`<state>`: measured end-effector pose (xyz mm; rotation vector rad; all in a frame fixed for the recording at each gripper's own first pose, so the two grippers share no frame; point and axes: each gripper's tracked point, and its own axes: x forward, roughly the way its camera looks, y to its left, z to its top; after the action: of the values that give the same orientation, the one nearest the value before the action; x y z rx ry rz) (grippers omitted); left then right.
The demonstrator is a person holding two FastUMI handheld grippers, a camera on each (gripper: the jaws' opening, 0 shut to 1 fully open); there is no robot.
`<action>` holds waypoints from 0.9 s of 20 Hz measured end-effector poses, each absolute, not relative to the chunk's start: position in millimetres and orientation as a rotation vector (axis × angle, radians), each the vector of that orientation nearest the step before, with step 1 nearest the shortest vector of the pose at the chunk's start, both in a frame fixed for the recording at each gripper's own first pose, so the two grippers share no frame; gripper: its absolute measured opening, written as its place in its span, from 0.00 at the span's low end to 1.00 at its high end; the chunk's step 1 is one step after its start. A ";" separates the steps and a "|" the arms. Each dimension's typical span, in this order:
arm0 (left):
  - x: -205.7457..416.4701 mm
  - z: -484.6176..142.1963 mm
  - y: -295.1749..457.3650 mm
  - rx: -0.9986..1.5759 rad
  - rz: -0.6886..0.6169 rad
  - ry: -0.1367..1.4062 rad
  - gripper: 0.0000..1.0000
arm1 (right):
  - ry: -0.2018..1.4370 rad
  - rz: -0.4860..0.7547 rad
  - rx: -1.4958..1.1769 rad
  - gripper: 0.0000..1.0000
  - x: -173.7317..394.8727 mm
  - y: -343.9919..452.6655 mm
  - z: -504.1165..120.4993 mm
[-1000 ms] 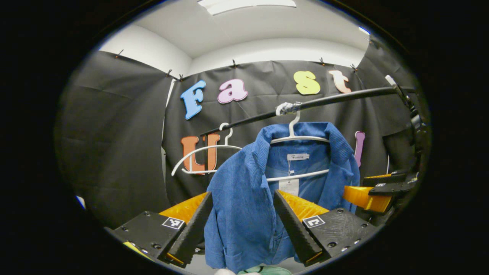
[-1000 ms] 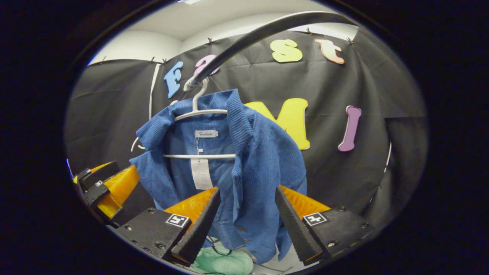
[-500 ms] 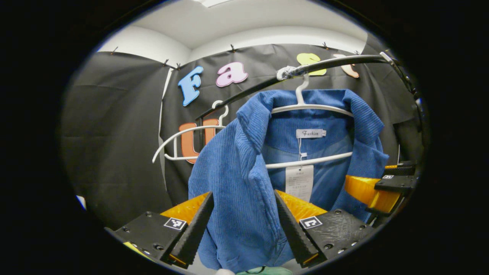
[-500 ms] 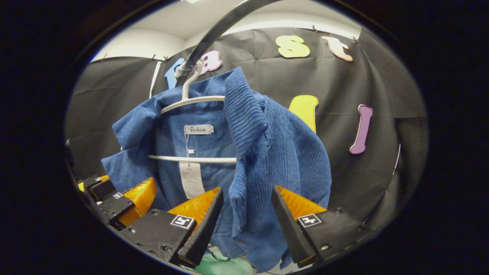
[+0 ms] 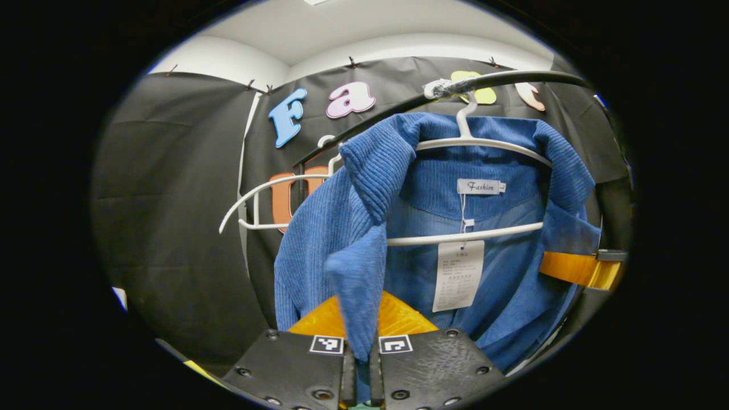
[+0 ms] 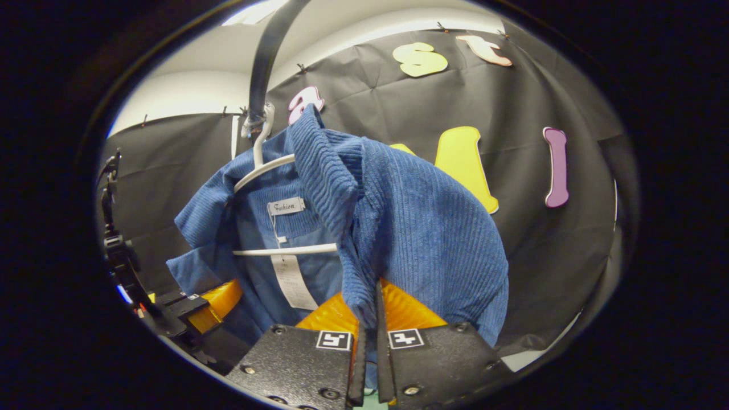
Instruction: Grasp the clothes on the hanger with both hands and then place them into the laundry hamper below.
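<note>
Both grippers clamped on the jacket's front edges, garment on its hanger.

The left gripper [image 5: 359,370] and right gripper [image 6: 370,364] each pinch a front edge of the blue ribbed corduroy jacket [image 5: 342,228], just ahead of their fingers. It hangs on a white plastic hanger [image 5: 478,142] from the black rail [image 5: 512,80]. Risk: pulling down may snag the collar, dragging the hanger off.

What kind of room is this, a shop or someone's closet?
Probably neither: it looks like a staged booth. Black cloth covers the walls, and a blue corduroy jacket with its paper tag hangs on a white hanger from a black rail. Both sets of jaws pinch the jacket.
</note>
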<state>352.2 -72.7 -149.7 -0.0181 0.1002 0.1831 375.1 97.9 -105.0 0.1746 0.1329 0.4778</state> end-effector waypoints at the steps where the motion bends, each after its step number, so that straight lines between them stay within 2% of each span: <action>1: 351.4 -149.3 -73.5 -0.021 0.174 0.102 0.00 | 0.136 0.505 0.191 0.09 372.4 99.9 -102.0; 3: 352.1 -145.2 -77.5 -0.025 0.146 0.090 0.06 | 0.130 0.581 0.218 0.06 367.3 103.9 -94.6; 6: 352.5 -132.0 -74.7 -0.026 0.136 0.060 0.03 | 0.110 0.719 0.349 0.05 353.5 113.1 -79.2; 7: 352.9 -125.6 -73.5 -0.036 0.134 0.050 0.07 | 0.114 0.746 0.382 0.05 353.1 114.4 -76.7; 8: 354.4 -118.7 -69.8 -0.047 0.140 0.039 0.00 | 0.116 0.773 0.414 0.04 348.9 114.7 -72.3; 10: 357.6 -100.9 -62.2 -0.066 0.146 0.006 0.04 | 0.122 0.826 0.480 0.05 344.5 116.1 -61.7; 11: 357.6 -91.1 -58.6 -0.073 0.147 -0.010 0.07 | 0.121 0.850 0.512 0.04 343.2 115.2 -54.5; 13: 356.1 -74.8 -52.5 -0.091 0.141 -0.043 0.00 | 0.105 0.888 0.572 0.05 342.2 111.8 -39.0; 17: 359.3 -39.6 -35.7 -0.160 0.124 -0.097 0.07 | 0.061 0.940 0.643 0.04 340.6 100.6 -13.0; 18: 362.0 -30.2 -33.2 -0.180 0.109 -0.108 0.03 | 0.054 0.948 0.658 0.05 341.8 98.3 -7.6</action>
<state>362.0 -33.2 -30.2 -0.1799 -0.1075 0.1093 341.8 98.3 -7.6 0.6579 0.0542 0.9476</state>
